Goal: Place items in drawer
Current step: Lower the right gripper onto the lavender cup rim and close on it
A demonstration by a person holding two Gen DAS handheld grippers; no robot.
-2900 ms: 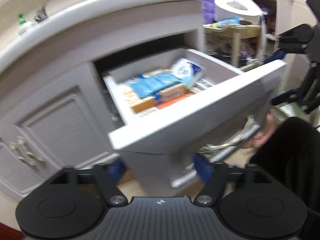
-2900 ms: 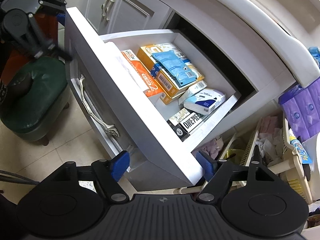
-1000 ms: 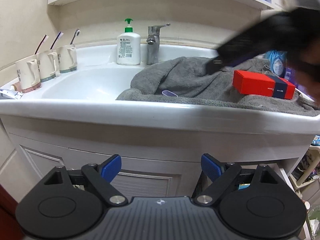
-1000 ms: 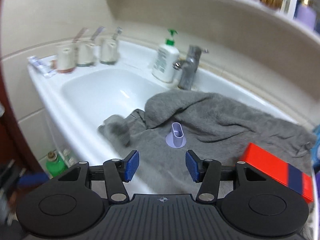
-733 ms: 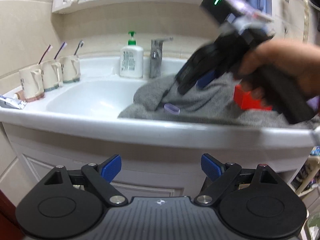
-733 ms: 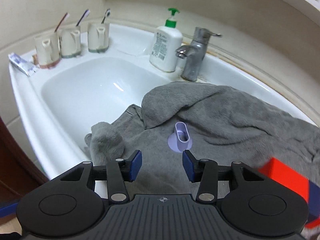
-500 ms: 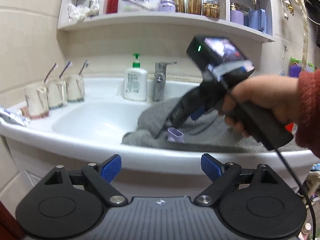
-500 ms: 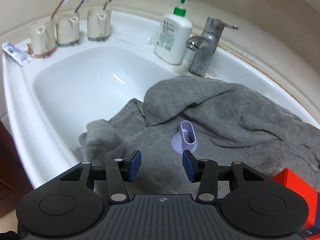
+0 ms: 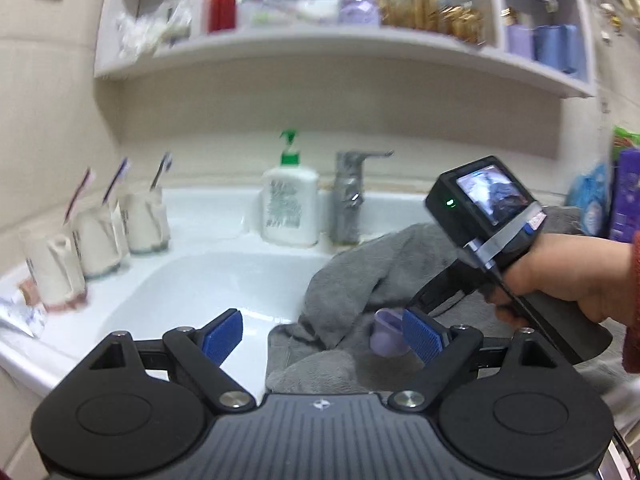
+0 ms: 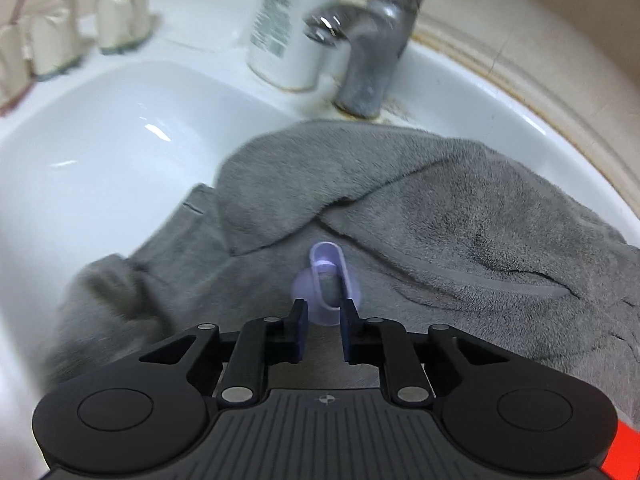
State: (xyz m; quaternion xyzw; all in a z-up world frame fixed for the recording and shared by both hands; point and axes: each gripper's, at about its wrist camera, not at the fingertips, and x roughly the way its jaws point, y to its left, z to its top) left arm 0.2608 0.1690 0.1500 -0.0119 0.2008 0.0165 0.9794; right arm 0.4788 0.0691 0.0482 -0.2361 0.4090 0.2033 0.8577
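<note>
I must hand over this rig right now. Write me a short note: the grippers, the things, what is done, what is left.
Left gripper: open, empty, held back at the sink's front.
Right gripper: jaws narrowed around the purple holder, not clearly clamped yet.
The holder stands upright on the grey towel draped over the sink; the red box lies at the towel's right end.
Done: approach.
Left: close, lift, carry both to the drawer, out of view.

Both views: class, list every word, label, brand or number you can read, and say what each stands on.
None can be read.
Soap bottle: label print too blurred.
Cups: dark marks, too blurred.
Purple pack: print too blurred.
Red strip on the handheld device: too small.
Round logo marks on the tongs bodies: symbols, no letters.
</note>
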